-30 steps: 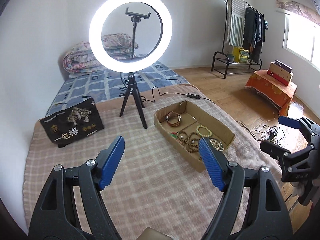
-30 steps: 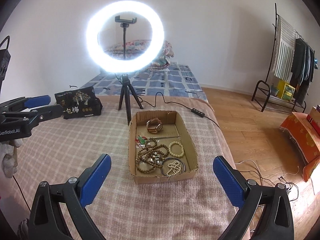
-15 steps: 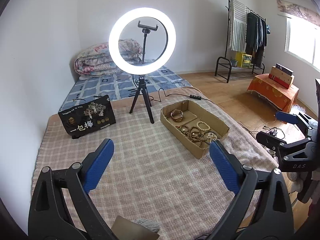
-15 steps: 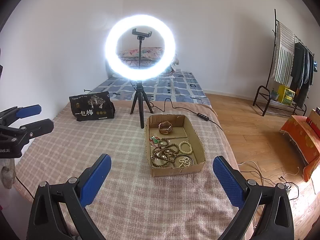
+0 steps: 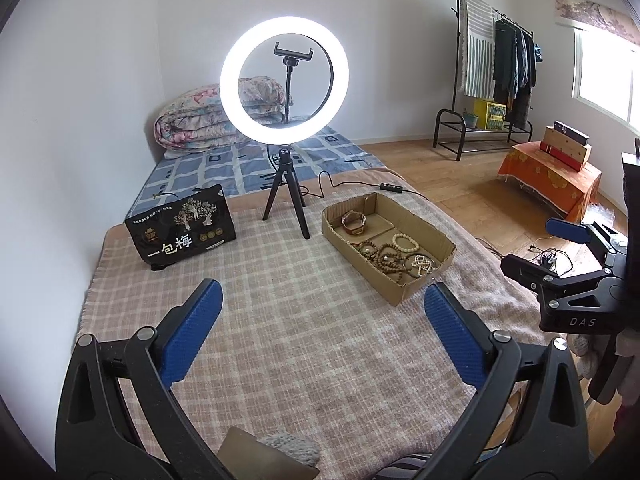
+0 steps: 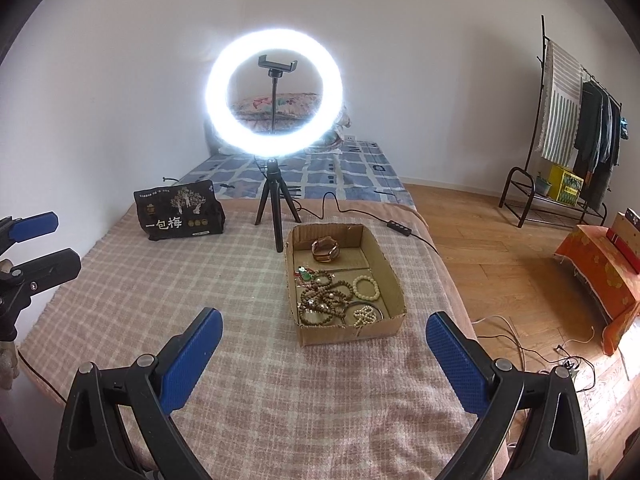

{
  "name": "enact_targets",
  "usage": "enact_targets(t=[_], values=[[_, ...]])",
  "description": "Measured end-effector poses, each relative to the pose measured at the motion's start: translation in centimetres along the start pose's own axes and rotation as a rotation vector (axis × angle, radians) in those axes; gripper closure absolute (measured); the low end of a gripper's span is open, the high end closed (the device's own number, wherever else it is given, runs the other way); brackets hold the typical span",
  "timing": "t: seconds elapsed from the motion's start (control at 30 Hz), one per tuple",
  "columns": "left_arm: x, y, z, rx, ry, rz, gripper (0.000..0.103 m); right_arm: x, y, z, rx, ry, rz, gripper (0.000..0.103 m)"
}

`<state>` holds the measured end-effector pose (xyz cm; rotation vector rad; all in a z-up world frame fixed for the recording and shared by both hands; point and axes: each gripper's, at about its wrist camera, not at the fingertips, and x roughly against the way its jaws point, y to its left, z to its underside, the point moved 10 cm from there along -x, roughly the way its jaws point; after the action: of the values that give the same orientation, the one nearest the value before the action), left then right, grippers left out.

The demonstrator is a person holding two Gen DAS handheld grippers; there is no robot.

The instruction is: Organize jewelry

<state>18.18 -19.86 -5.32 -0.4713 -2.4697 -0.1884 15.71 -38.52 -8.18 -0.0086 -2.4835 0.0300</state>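
Both grippers, left gripper (image 5: 320, 316) and right gripper (image 6: 322, 342), have pulled back, fingers wide apart, holding nothing. All jewelry (image 6: 336, 296) sits in the cardboard box (image 6: 390, 276) at frame centre (sorted or not, cannot tell).

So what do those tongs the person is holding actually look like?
Both look alike: the left tongs and the right tongs have black plastic arms with silver rivets, ending in blue, dimpled pads. Seen from the left camera, the right one's body carries white "DAS" lettering.

Each black tool (image 5: 320, 332) has blue textured pads (image 5: 191, 332) and silver screws.
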Motion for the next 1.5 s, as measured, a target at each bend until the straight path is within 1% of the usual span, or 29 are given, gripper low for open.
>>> enact_targets(t=[0.3, 0.53, 1.07, 1.5], values=[[0.4, 0.0, 0.0, 0.007, -0.002, 0.007, 0.000, 0.2, 0.1, 0.1, -0.002, 0.008, 0.003, 0.000], [1.3, 0.1, -0.3, 0.019, -0.016, 0.006, 0.000, 0.7, 0.3, -0.2, 0.001, -0.004, 0.002, 0.000], [1.7, 0.0, -0.7, 0.026, -0.021, 0.014, 0.000, 1.4, 0.9, -0.7, 0.008, -0.016, 0.004, 0.000], [2.1, -0.3, -1.1, 0.023, -0.033, 0.003, 0.000, 1.5, 1.7, -0.6, 0.011, -0.013, -0.011, 0.000]])
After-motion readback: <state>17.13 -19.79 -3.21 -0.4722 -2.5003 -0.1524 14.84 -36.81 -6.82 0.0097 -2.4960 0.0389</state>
